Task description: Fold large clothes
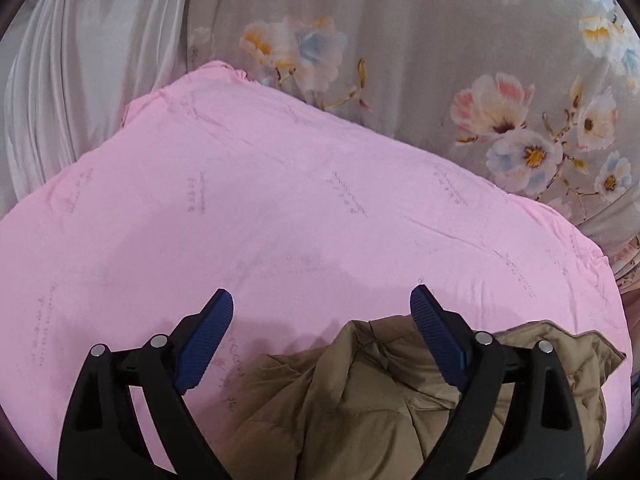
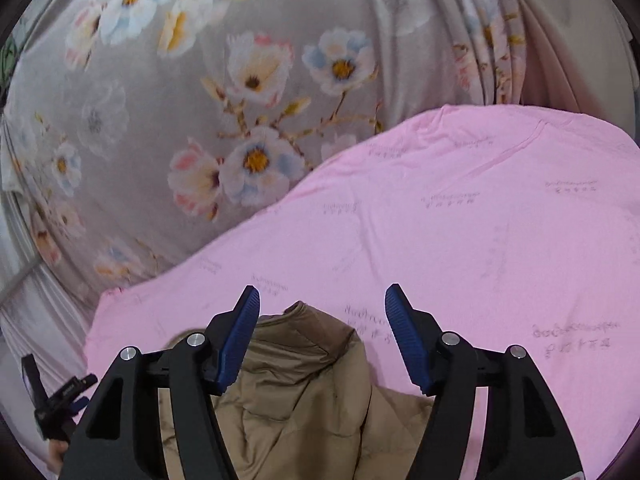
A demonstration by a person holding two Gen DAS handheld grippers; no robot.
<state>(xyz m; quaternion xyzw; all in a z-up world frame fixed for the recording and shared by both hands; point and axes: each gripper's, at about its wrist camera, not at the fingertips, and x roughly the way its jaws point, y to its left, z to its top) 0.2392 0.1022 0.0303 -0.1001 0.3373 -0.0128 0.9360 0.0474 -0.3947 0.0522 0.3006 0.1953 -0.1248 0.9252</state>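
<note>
A tan quilted jacket point(image 1: 352, 396) lies crumpled on a pink sheet point(image 1: 280, 208), at the bottom of both views. My left gripper point(image 1: 322, 300) is open and empty, held just above the jacket's far edge; its right finger is over the jacket, its left finger over the pink sheet. In the right wrist view the jacket point(image 2: 304, 380) lies under my right gripper point(image 2: 322, 296), which is open and empty, with the jacket's hood or collar edge between its fingers. The left gripper point(image 2: 44, 404) shows at the bottom left edge of that view.
The pink sheet point(image 2: 480, 240) covers a bed with grey floral bedding point(image 1: 400, 40), which also fills the upper left of the right wrist view point(image 2: 200, 100). A pale satin cloth point(image 1: 80, 80) hangs at the left.
</note>
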